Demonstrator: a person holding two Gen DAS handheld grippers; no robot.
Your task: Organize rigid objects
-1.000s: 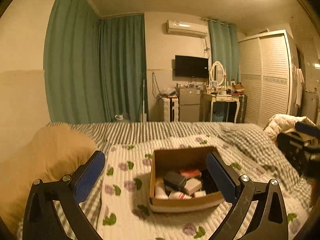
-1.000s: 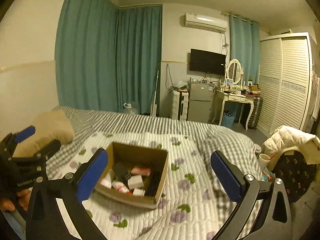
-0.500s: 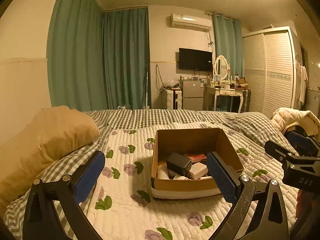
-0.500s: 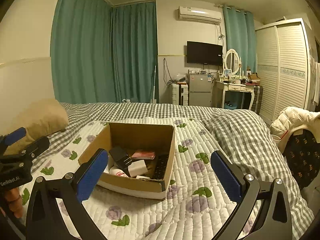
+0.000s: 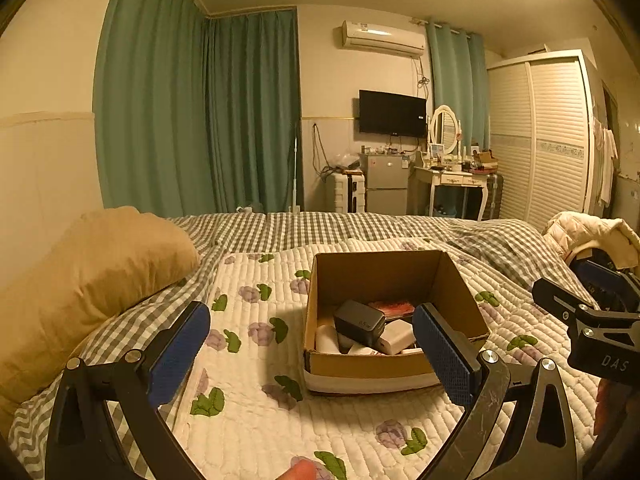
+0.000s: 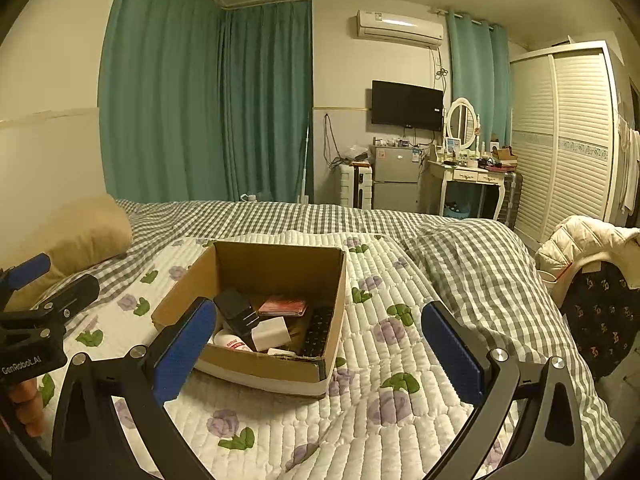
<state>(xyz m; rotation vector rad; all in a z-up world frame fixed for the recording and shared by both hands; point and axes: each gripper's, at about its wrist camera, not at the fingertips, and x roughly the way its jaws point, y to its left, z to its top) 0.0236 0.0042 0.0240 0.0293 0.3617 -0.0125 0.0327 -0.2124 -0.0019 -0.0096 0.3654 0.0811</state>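
An open cardboard box (image 5: 362,364) (image 6: 260,366) sits on a flowered quilt on the bed. Inside lie a black charger block (image 5: 359,322) (image 6: 237,312), a white block (image 5: 396,338) (image 6: 271,333), a red flat packet (image 5: 394,307) (image 6: 283,305), a white tube (image 6: 232,342) and a dark remote (image 6: 318,330). My left gripper (image 5: 310,350) stands open just short of the box, nothing between its blue pads. My right gripper (image 6: 316,350) is open too, in front of the box's right corner, holding nothing.
A tan pillow (image 5: 92,276) lies at the left on the checked bedcover (image 6: 472,264). A chair draped with a white jacket (image 6: 588,236) stands at the bed's right side. Beyond the bed are a fridge, a dressing table and a wardrobe.
Both grippers have come lower and closer to the box, which now looks larger and nearer. Both stay open and empty.
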